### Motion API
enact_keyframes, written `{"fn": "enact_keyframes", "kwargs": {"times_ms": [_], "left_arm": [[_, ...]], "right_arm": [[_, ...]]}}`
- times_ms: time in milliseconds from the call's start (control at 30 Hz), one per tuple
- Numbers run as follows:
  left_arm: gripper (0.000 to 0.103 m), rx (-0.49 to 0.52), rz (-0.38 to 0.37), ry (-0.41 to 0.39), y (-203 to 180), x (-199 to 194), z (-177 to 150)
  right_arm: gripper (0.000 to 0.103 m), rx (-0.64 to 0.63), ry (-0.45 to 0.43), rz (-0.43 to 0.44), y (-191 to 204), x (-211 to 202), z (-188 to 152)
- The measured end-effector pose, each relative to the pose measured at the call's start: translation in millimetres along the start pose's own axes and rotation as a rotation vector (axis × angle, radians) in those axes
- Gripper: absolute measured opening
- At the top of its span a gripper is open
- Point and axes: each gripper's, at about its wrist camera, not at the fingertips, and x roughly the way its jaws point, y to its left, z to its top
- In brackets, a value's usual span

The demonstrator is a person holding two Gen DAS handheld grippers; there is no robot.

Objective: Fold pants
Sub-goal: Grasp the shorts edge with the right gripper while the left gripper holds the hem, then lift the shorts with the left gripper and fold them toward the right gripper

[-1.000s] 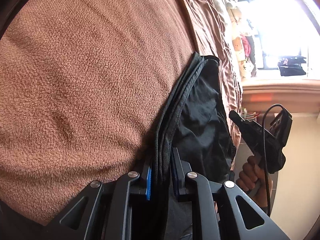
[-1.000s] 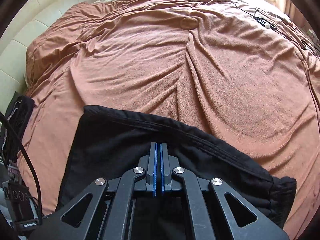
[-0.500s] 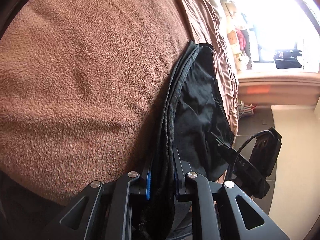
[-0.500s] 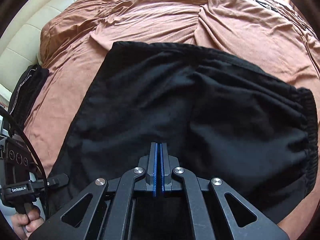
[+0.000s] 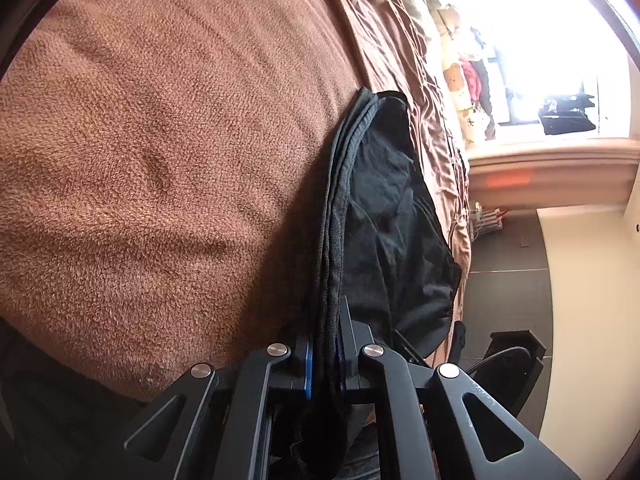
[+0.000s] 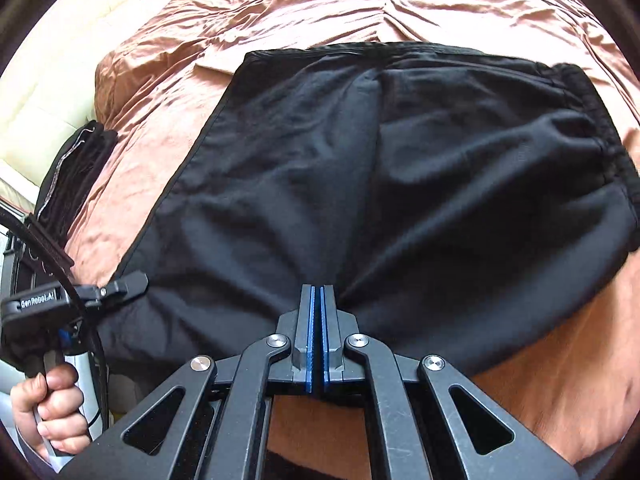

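The black pants (image 6: 400, 184) lay mid-frame on the brown bed (image 6: 320, 4), both left tongs (image 5: 325, 364) and right tongs (image 6: 319, 344) clenched on their near edge. Soft, light, floppy cloth; best pinched at stacked hems.

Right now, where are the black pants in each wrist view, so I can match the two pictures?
Left wrist: black pants run edge-on up centre-right from the left gripper.
Right wrist: they spread flat across the middle, near hem clamped in the right gripper.
Shared landmark: the brown bedspread beneath them.
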Motion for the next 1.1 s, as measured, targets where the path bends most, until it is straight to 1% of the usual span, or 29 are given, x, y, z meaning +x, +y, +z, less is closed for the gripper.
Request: {"fn": "enact_keyframes", "kwargs": {"times_ms": [100,267,433,567,733,867,1100], "left_arm": [[0.008,0.025,0.002,-0.010,-11.3,-2.1,0.7],[0.007,0.086,-0.010,-0.026,-39.7,-7.0,2.5],[0.007,0.151,-0.026,-0.038,-74.4,-10.6,3.1],[0.007,0.196,-0.037,-0.035,-100.6,-7.2,4.1],[0.007,0.257,-0.037,-0.021,-135.6,7.1,1.2],[0.007,0.299,-0.036,0.001,-161.5,22.4,-1.4],[0.008,0.354,-0.033,0.063,-193.5,56.7,-8.8]], "right_arm": [[0.000,0.025,-0.009,0.019,-3.1,-5.6,-11.4],[0.000,0.060,-0.012,0.077,-12.2,-16.5,-20.6],[0.000,0.101,-0.067,0.131,-31.1,-42.1,-26.2],[0.000,0.115,-0.109,0.146,-46.2,-62.4,-31.3],[0.001,0.136,-0.162,0.166,-65.1,-86.5,-40.3],[0.001,0.160,-0.182,0.190,-81.1,-98.4,-51.6],[0.001,0.232,-0.209,0.202,-110.6,-110.9,-65.2]]}}
